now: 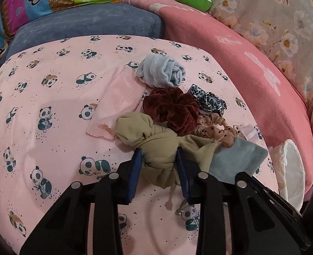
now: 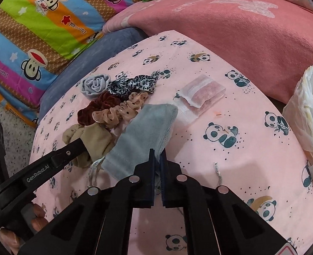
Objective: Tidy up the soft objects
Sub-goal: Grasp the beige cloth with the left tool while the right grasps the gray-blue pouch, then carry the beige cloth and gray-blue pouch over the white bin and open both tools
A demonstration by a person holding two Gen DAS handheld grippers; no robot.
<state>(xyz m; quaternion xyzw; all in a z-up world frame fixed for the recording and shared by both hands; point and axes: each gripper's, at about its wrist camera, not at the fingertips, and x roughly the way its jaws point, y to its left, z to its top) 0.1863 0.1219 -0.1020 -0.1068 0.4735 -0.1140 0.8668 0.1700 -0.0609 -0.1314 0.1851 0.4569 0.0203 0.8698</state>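
Two claws grip: left gripper (image 1: pixel 158 165) clenches a beige pouch (image 1: pixel 154 142); right gripper (image 2: pixel 157 163) pinches a blue-grey pouch (image 2: pixel 141 131).

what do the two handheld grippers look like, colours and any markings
Both are matte black plastic with angular, ribbed finger arms and round silver fasteners near the joints. The left gripper and the right gripper each have dark navy ribbed pads lining their jaws. Seen from the right wrist view, the left gripper's side carries white "GenRobot.AI" lettering. No cables show. A hand grips its handle; no sleeve is visible.
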